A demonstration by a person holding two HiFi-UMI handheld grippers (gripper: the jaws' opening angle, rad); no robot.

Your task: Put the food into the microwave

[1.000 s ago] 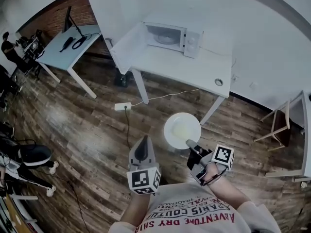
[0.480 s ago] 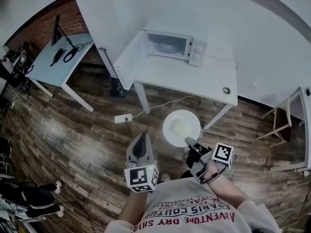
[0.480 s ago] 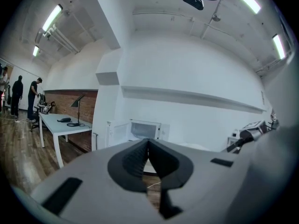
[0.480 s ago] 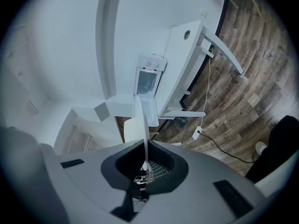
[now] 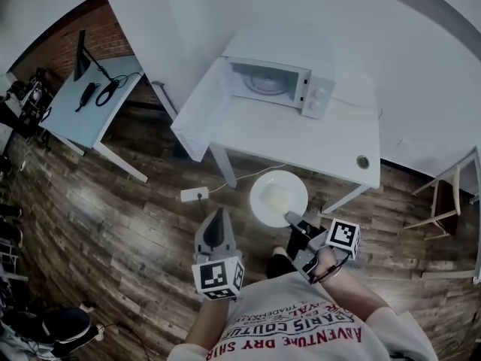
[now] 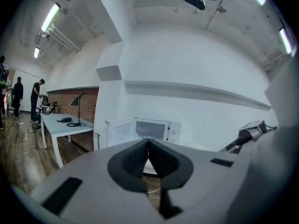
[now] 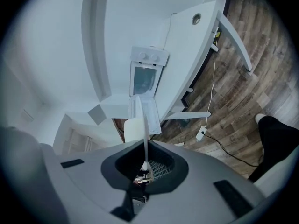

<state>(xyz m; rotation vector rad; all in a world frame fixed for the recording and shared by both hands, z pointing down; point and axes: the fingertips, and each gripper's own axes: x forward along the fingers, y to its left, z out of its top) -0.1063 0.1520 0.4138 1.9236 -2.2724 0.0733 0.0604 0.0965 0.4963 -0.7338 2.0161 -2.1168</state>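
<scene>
1. Where the white bench stands at 12 o'clock in the head view, the microwave sits on it, its door swung open toward 9 o'clock and the cavity showing.
2. The plate carrying pale food hangs over the wood floor, at 6 o'clock from the microwave, near the bench's front edge.
3. Right gripper: fingers clamped on the plate's rim at its 5 o'clock side. The right gripper view shows the rim edge-on between them.
4. Left gripper: at 8 o'clock of the plate, apart from it. Its fingers are pressed together with nothing between.
5. A power strip lies on the floor at 9 o'clock of the plate.
</scene>
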